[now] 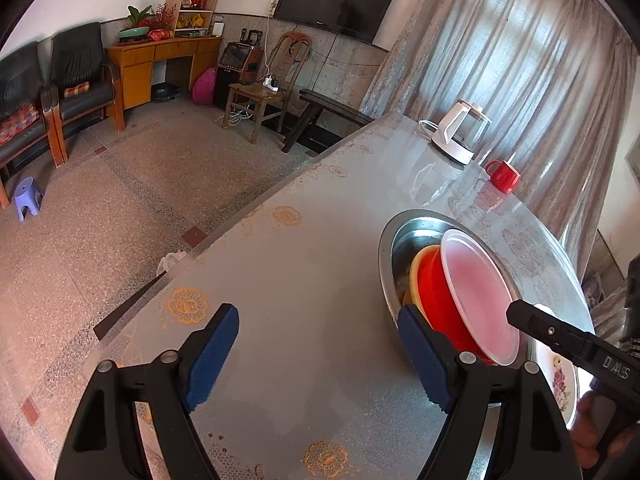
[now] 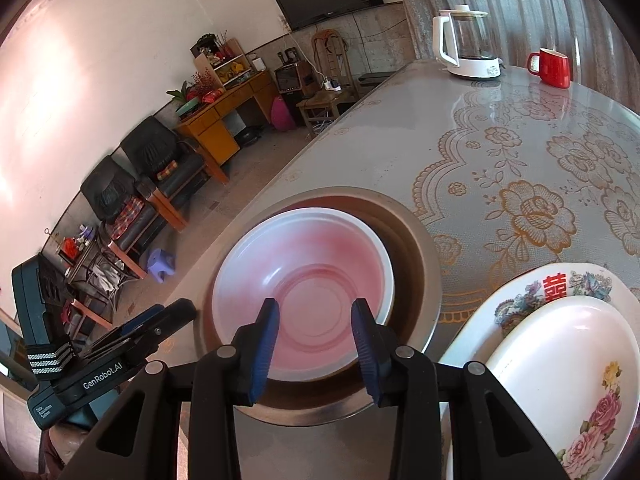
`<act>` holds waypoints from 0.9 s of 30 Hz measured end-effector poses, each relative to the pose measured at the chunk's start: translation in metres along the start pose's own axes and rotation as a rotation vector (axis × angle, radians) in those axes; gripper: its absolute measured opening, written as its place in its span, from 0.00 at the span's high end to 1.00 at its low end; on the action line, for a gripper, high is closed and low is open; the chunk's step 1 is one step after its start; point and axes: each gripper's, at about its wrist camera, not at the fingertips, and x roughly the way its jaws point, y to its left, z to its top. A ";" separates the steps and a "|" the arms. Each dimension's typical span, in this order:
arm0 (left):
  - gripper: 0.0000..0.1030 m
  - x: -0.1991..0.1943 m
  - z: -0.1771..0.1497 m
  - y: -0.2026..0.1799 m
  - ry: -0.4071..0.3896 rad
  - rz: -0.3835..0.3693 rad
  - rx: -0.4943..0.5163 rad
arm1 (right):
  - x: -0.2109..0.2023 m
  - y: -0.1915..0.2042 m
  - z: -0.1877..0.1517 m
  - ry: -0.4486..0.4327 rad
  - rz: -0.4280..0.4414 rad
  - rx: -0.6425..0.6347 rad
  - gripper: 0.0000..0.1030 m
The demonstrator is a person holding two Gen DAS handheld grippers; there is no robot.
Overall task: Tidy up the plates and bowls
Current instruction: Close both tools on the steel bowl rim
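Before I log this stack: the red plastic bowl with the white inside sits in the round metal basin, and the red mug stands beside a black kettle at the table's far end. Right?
One thing is wrong: the kettle is white with a clear glass body, not black, as the right wrist view shows. The rest holds: the red plastic bowl sits in the round metal basin, and the red mug stands beside the kettle.

A white kettle [image 2: 466, 42] with a glass body stands at the far end of the tabletop [image 2: 500, 152], and a red mug [image 2: 551, 67] stands near it. The tabletop has a grey cover with golden flowers. Behind it hangs a grey curtain [image 1: 520, 60]. On the wall is a dark TV [image 1: 336, 2]. Across the floor stand two black armchairs [image 1: 52, 92], a wooden desk [image 1: 160, 60], a wooden chair [image 1: 268, 88] and a small purple stool [image 1: 27, 198].
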 end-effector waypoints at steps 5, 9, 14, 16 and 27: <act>0.21 -0.001 -0.002 -0.006 -0.022 0.009 0.037 | -0.007 -0.011 0.002 -0.024 -0.027 0.018 0.61; 0.21 0.001 -0.002 -0.008 -0.013 -0.014 0.038 | -0.010 -0.023 0.004 -0.035 -0.037 0.046 0.61; 0.24 0.005 -0.001 -0.009 0.010 -0.036 0.025 | -0.015 -0.030 0.007 -0.059 -0.049 0.065 0.61; 0.24 0.006 0.000 -0.011 0.014 -0.035 0.024 | -0.017 -0.035 0.010 -0.066 -0.048 0.077 0.61; 0.47 0.013 0.000 -0.017 0.033 -0.102 0.044 | -0.009 -0.057 0.017 -0.059 -0.108 0.125 0.68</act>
